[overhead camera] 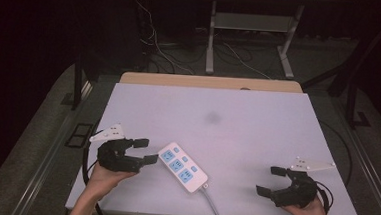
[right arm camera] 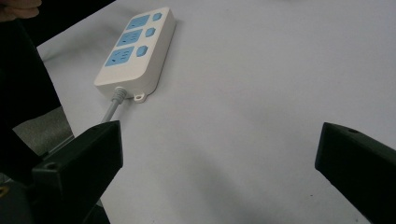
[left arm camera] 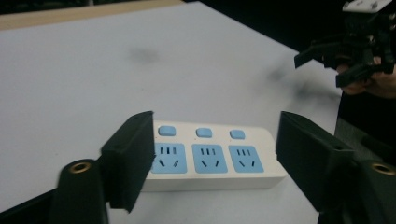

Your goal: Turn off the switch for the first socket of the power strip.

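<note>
Sitting near the front edge of the white table (overhead camera: 258, 116), a bit left of centre, is the power strip (overhead camera: 183, 166), a white one with three blue sockets and three little blue switches, lying flat and angled so its cord (overhead camera: 211, 204) trails off the near edge toward the person. Guessing it's laid out flat and face-up like that so the sockets and switches stay reachable from above, and the diagonal keeps the cord clear of the working area. The left gripper (overhead camera: 145, 151) is parked just to the left of the strip's far end, jaws spread wide with nothing between them, close to it but not touching as far as the high view goes. In the left gripper view the strip (left arm camera: 212, 156) sits right in the gap between the two black jaws, long side facing the camera, so it looks lined up to straddle the body if the hand pushes forward, though that's a judgement call. The right gripper (overhead camera: 272, 180) is well off to the right near the front corner, also gaping and empty, resting low by the table. From the right gripper view the strip (right arm camera: 135, 49) is farther off up and to the left, cord end pointing back at that gripper, so the right hand seems to be on standby.
</note>
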Tool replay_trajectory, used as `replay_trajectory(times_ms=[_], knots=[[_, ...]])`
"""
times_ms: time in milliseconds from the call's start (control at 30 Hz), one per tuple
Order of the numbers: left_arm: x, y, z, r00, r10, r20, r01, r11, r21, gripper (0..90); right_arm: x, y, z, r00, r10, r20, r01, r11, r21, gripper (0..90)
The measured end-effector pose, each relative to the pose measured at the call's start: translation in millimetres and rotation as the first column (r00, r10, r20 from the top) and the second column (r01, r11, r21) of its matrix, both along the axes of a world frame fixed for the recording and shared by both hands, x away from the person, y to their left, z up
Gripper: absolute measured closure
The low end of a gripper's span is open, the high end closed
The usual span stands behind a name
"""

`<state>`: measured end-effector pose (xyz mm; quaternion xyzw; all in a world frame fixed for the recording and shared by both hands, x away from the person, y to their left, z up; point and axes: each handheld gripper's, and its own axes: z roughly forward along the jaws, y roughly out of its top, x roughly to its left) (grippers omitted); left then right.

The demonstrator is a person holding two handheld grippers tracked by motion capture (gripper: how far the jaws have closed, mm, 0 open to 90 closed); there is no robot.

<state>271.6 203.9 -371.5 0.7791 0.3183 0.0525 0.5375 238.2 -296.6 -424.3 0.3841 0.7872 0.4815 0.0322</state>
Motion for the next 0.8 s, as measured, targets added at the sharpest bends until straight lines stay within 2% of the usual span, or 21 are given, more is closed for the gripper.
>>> replay_trajectory(times_ms=[167, 367, 500, 800], knots=[[-8.4, -1.2, -7.0, 0.9998, 0.013, 0.012, -0.013, 0.9999, 0.0, 12.7, -0.2, 0.2, -0.1, 1.0, 0.0, 0.0, 0.0, 1.0, 0.0, 0.7], [-13.2, -6.5, -22.1, 0.9997, 0.021, -0.016, -0.021, 0.9996, 0.02, 0.0, -0.8, 1.1, -0.2, 1.0, 0.004, -0.002, -0.004, 1.0, -0.001, 0.7], [-17.2, -6.8, -34.7, 0.9994, 0.033, -0.012, -0.033, 0.9994, 0.004, 0.0, -1.0, 1.4, -0.3, 1.0, 0.006, -0.002, -0.006, 1.0, -0.001, 0.7], [-19.2, -4.6, -49.4, 0.9981, 0.047, -0.04, -0.046, 0.9985, 0.028, 0.0, -2.3, 1.4, 0.1, 1.0, 0.01, -0.001, -0.01, 1.0, -0.003, 0.7]])
